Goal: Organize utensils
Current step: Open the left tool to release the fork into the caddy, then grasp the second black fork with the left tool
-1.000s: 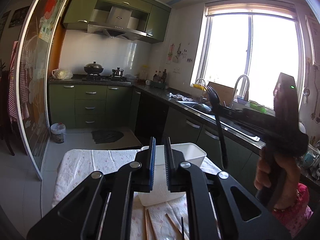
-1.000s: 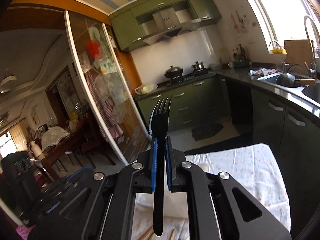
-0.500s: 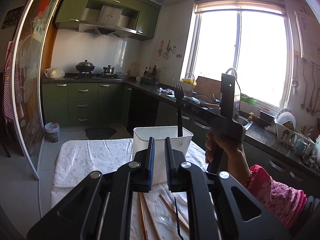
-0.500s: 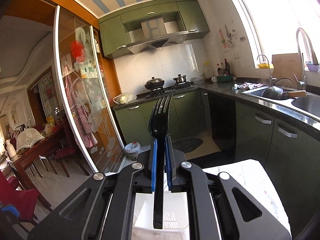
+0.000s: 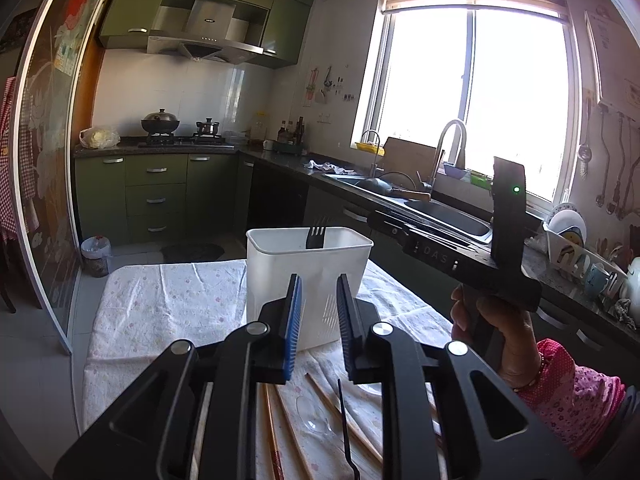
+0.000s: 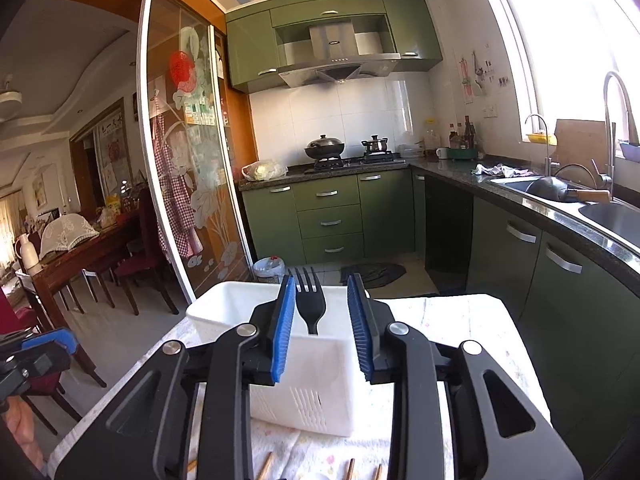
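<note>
Black plastic fork (image 6: 310, 300) stands tines-up in white slotted plastic bin (image 6: 224, 304), between right gripper (image 6: 322, 328) jaws just opened, untouched. Light, stiff, slick; best pinched at neck. Left gripper (image 5: 318, 328) slightly apart, empty.

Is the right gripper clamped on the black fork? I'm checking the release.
No: the right gripper stands open, its pads clear of the black fork standing in the white bin.

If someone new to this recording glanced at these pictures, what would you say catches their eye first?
Probably the black plastic fork standing tines-up in the white utensil bin on the floral tablecloth, framed by the right tool, whose blue-padded jaws have just been opening and now stand clear of it. Next, the wooden chopsticks lying on the cloth under the left tool, then the bright window above the sink.
</note>
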